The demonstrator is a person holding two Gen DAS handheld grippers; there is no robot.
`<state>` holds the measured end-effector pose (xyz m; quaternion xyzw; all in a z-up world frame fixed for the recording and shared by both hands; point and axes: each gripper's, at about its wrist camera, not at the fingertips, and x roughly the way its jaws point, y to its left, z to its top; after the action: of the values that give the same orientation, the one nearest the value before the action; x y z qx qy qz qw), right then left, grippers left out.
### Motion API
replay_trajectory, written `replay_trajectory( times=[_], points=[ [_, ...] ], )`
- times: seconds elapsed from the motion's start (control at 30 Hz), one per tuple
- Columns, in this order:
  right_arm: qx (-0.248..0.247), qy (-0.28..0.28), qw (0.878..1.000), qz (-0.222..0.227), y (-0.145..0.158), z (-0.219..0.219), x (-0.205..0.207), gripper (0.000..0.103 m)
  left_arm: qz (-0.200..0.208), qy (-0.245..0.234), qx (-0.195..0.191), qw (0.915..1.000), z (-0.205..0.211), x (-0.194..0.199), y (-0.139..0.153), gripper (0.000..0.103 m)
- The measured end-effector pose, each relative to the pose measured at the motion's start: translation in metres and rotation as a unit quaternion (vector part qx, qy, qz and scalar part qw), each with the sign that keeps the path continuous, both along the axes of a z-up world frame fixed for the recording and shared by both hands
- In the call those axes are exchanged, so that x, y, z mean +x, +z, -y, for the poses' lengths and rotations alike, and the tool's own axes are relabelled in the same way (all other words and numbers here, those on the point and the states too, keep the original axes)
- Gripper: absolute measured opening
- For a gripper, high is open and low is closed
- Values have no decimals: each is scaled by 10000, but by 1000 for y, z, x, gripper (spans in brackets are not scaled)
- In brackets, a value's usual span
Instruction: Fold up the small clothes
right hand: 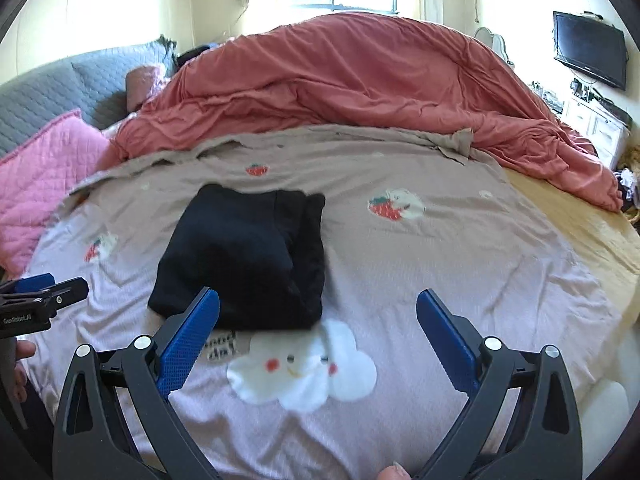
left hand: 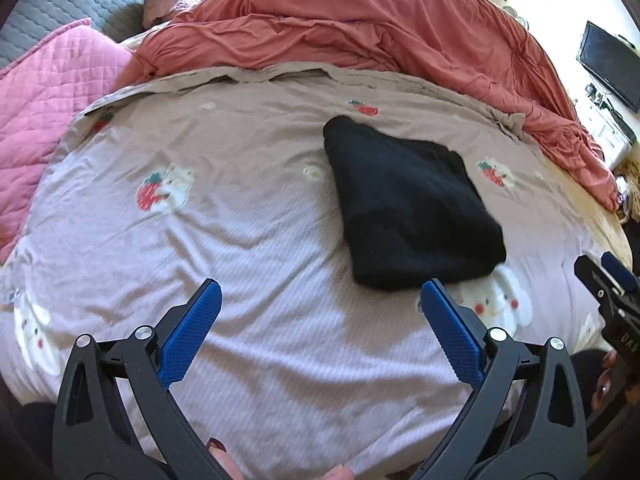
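Note:
A black garment [left hand: 408, 204] lies folded into a compact bundle on the lilac bed sheet [left hand: 240, 240], printed with strawberries and clouds. My left gripper [left hand: 320, 292] hangs open above the sheet, short of the bundle's near edge, nothing between its blue pads. In the right wrist view the same black garment [right hand: 248, 256] sits left of centre, and my right gripper [right hand: 318, 300] is wide open with its left fingertip in front of the bundle's near edge. Each gripper shows at the other view's edge: the right gripper [left hand: 604, 276], the left gripper [right hand: 44, 284].
A bunched salmon duvet [left hand: 380, 36] fills the far side of the bed. A pink quilted pillow [left hand: 48, 92] and a grey headboard [left hand: 72, 0] lie at the left. A wall television [right hand: 590, 50] and white cabinet [right hand: 596, 120] stand at the right, past the bare yellow mattress [right hand: 572, 216].

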<state>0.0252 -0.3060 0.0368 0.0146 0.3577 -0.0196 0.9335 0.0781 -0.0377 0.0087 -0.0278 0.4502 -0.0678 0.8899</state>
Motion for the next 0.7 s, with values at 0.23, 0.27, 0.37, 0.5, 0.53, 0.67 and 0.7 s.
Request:
replay_trajectory(
  times=[0.23, 0.27, 0.37, 0.5, 0.53, 0.67, 0.7],
  points=[
    [273, -30, 9986, -455, -13, -7, -18, 98, -202, 21, 2, 9998, -8, -20, -14, 93],
    [260, -11, 9986, -456, -14, -8, -20, 98, -214, 16, -17, 9998, -8, -22, -15, 93],
    [206, 43, 9987, -471, -14, -12, -20, 98, -300, 18, -90, 9995, -8, -25, -20, 93],
    [117, 118, 9982, -571, -19, -16, -18, 98, -357, 54, -86, 9993, -9, -25, -23, 93],
    [113, 123, 9981, -587, -19, -16, -18, 98, -365, 61, -104, 9993, -10, -25, -23, 93],
    [99, 120, 9979, -625, -21, -16, -17, 98, -383, 45, -100, 9992, -9, -25, -24, 93],
    [93, 120, 9979, -624, -21, -16, -16, 98, -390, 38, -101, 9992, -9, -24, -24, 93]
  ],
)
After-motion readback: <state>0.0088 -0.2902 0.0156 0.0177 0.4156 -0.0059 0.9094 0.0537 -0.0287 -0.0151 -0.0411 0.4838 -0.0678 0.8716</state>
